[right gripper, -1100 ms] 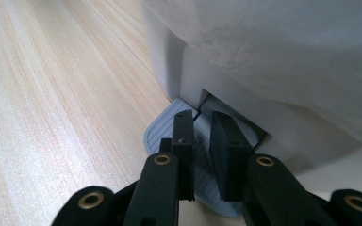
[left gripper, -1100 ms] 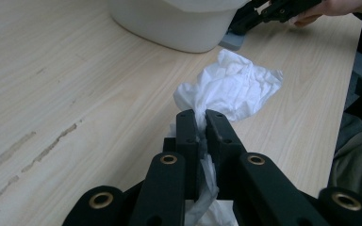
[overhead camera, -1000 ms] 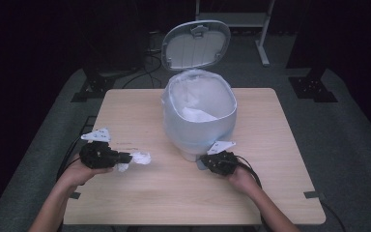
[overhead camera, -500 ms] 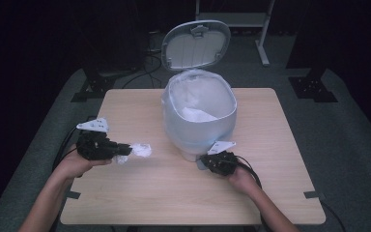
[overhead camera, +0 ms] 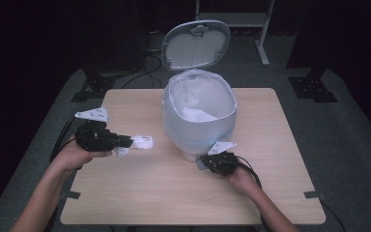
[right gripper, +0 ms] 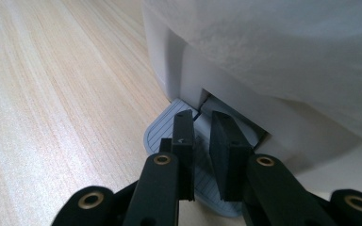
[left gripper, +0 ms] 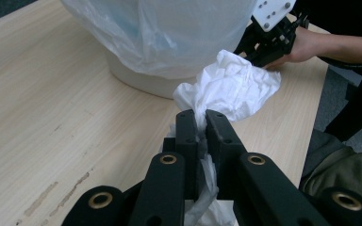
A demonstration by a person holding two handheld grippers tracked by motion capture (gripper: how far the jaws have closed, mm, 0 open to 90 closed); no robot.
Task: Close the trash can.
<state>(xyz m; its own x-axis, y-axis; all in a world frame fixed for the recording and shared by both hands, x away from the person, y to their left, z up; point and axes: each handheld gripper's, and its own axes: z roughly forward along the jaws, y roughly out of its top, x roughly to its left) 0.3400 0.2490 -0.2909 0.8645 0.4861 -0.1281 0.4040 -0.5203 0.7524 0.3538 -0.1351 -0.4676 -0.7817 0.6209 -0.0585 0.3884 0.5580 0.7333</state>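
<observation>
Right gripper view: grey pedal [right gripper: 169,136] under slightly parted, empty jaws. Left gripper [left gripper: 199,123] jaws clamped on crumpled tissue [left gripper: 231,87].

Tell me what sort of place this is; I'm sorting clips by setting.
Probably a lab or studio set up for recording: a lone wooden table on grey carpet, dark surroundings with black stands, and a pedal bin staged on the table.
</observation>
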